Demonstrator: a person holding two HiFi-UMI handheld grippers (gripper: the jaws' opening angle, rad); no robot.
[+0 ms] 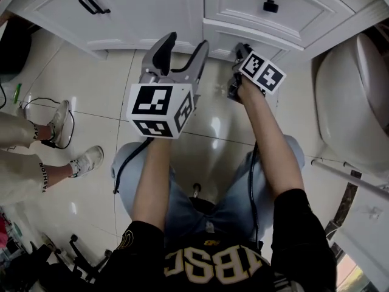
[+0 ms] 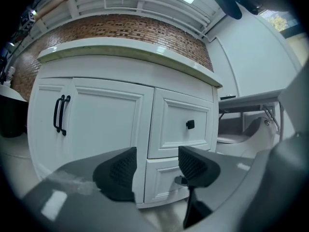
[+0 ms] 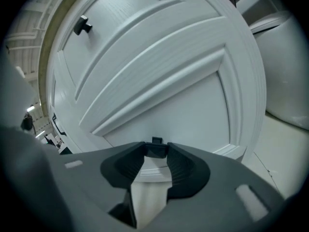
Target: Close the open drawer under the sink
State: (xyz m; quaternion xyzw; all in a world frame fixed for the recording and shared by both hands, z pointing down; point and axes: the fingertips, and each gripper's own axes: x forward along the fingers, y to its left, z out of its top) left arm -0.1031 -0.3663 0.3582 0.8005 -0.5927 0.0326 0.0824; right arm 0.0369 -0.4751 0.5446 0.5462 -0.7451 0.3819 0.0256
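Right gripper view: the right claw [image 3: 155, 152] is pressed together on the small black knob [image 3: 156, 140] of the lower drawer [image 3: 193, 100]. The drawer's white front stands directly ahead of the claw tips, beneath the upper drawer [image 3: 125, 18]. To that claw's left, the left claw [image 2: 154, 164] is spread with nothing between its jaws, facing the cabinet [image 2: 101, 124] and apart from it.

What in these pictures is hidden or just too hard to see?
Inside of the lower drawer: every view shows only its front.
Its knob: right gripper view, mostly covered by the right gripper clamped on it.
The sink: left gripper view, hidden above the countertop.
Bystander: head view, cut off by the left edge; only legs and shoes show.
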